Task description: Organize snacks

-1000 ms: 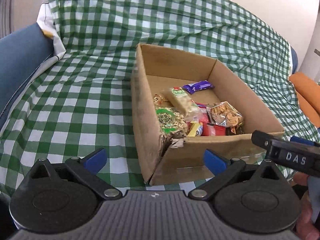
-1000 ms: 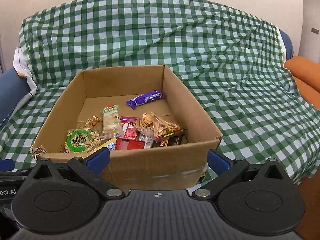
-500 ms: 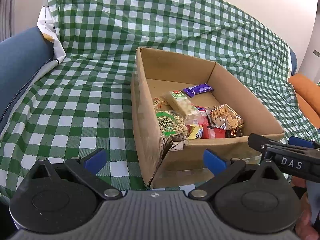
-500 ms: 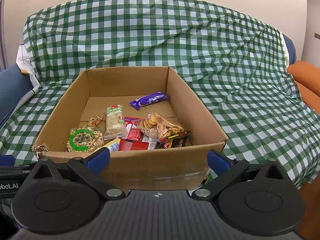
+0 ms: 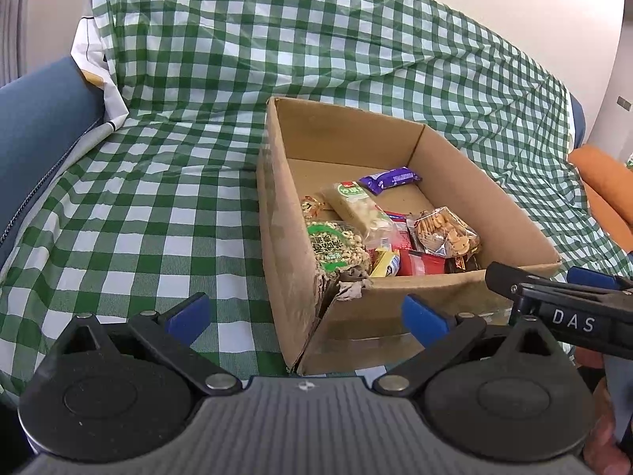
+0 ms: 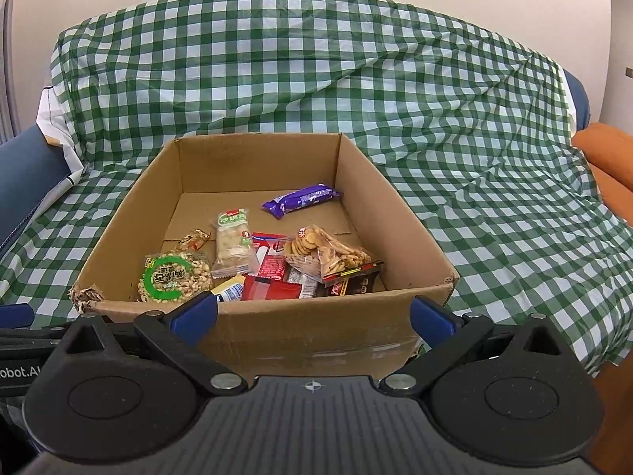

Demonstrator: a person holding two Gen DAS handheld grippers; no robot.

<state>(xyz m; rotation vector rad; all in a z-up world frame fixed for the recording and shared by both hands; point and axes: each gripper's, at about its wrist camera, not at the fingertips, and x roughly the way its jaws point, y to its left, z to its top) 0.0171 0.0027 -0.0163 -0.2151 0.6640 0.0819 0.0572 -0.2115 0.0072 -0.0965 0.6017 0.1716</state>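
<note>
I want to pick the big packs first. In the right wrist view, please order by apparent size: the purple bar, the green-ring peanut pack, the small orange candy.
1. Green-ring peanut pack, though it lies nearest the camera.
2. Purple bar, farther back, so the gap is uncertain.
3. Small orange candy, clearly smallest.

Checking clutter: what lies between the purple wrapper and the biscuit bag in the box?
Bare cardboard floor, in the right wrist view: the purple wrapper lies apart from the biscuit bag.
</note>
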